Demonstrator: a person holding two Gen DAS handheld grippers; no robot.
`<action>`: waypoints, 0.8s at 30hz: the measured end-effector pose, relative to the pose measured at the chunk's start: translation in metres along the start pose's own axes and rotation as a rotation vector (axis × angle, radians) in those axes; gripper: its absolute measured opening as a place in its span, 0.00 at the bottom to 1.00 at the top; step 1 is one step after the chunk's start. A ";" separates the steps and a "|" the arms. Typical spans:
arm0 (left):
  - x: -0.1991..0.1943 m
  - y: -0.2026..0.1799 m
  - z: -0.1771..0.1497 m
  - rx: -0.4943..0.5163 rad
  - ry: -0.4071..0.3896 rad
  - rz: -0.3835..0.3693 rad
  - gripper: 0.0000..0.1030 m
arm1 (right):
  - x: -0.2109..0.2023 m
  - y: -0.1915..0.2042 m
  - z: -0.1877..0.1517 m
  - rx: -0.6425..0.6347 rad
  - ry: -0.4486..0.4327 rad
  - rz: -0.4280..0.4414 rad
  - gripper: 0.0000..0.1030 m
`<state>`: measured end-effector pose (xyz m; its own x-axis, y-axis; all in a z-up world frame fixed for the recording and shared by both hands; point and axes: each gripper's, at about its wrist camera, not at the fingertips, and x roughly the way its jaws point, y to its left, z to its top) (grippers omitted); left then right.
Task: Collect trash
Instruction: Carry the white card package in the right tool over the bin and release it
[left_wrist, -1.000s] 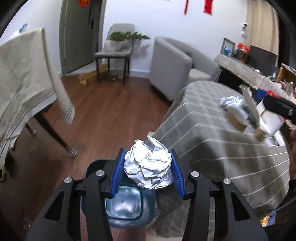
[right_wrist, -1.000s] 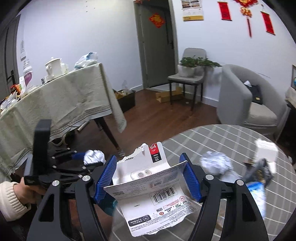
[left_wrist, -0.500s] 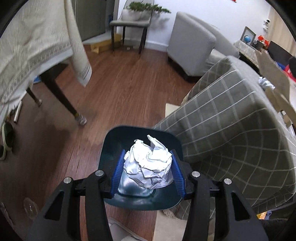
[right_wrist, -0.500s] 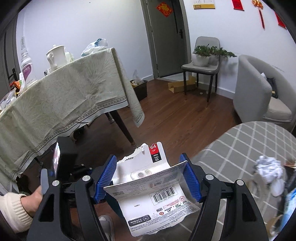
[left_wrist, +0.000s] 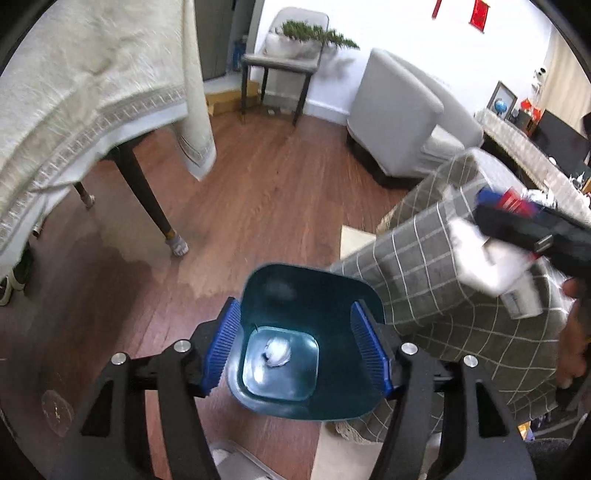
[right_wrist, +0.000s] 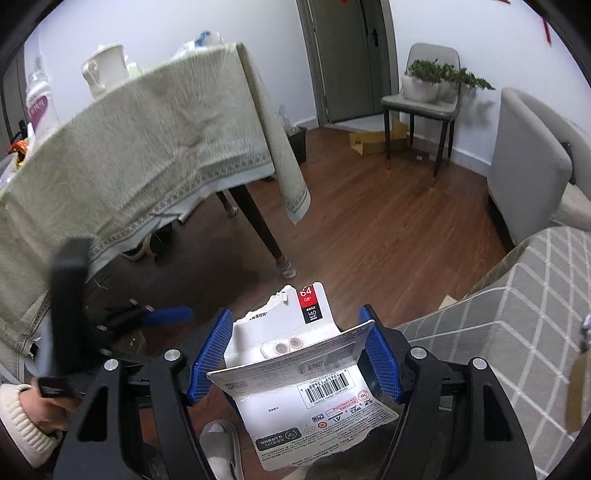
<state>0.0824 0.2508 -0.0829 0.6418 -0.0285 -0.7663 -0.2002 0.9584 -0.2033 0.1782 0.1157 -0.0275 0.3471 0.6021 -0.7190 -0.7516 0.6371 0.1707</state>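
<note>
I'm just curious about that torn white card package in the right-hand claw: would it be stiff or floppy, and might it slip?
The torn card package probably is light and fairly stiff: it juts past the right gripper without drooping. It bows between the blue pads, so it likely flexes. Its glossy face may slip, though ribbed pads should help.

The right gripper (left_wrist: 532, 236) is motion-blurred; the torn card package (right_wrist: 306, 376) hides the floor beneath.

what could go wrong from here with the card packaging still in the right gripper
1. The torn card packaging is wide and flat, and the teal bin has a narrow mouth, so it may catch on the rim or flutter onto the floor.
2. The open left gripper hangs right over the bin above the foil ball; the right gripper could bump it.
</note>
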 end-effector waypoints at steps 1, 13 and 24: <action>-0.005 0.003 0.001 -0.003 -0.015 -0.001 0.64 | 0.007 0.001 -0.001 -0.001 0.013 -0.003 0.69; -0.044 0.013 0.011 -0.018 -0.128 -0.013 0.52 | 0.062 0.007 -0.020 0.001 0.130 -0.063 0.69; -0.075 0.004 0.017 0.020 -0.209 -0.032 0.41 | 0.104 0.015 -0.033 -0.012 0.195 -0.098 0.69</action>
<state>0.0457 0.2619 -0.0159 0.7877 -0.0015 -0.6160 -0.1640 0.9634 -0.2120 0.1847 0.1720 -0.1221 0.3052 0.4324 -0.8485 -0.7262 0.6820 0.0863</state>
